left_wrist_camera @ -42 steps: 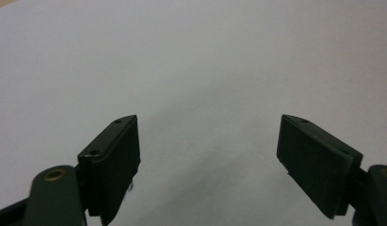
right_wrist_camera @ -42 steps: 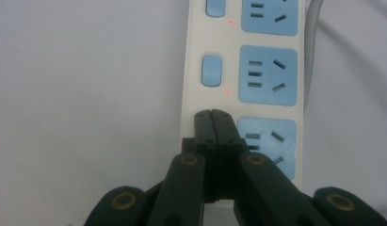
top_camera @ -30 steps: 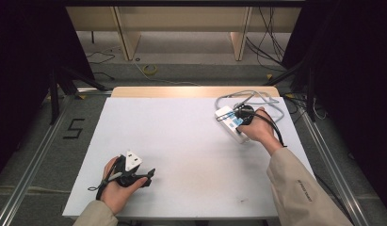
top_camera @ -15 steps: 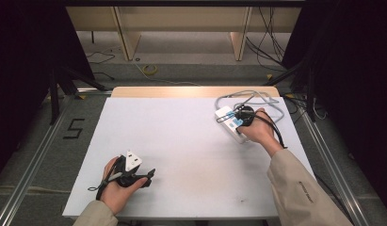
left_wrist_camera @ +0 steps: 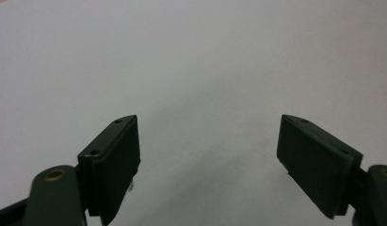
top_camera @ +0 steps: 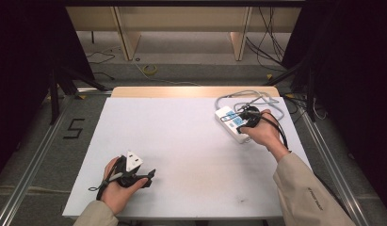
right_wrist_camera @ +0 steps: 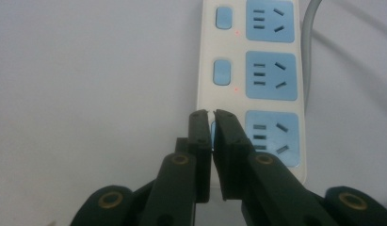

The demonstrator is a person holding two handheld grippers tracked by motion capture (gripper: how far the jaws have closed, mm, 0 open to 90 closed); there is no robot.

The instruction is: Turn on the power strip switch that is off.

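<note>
While the right hand-held gripper hovered over the near end of the power strip, its two black jaws stood almost together, with only a thin slit between the tips; they had just been opening a little from fully clenched. Nothing was grasped between them, though the tips sat right over the nearest blue switch of the strip (whether they actually pressed on it could not be told). In the high view the same right hand-held gripper lay above the strip's middle, held by a hand coming out of a beige sleeve.

The power strip rested flat on the white surface, towards its far right corner, lying slantwise. In the right gripper view, three blue socket panels could be counted on it, each with one blue switch beside it, and two small red lights showed beside the two farther switches. One grey cord looped from the strip's far end to the back edge of the surface.

At the near left of the surface, well apart from the strip, the left hand-held gripper rested low in the other hand. Its jaws were spread wide and released, holding nothing, with only bare white surface between and beyond them.
</note>
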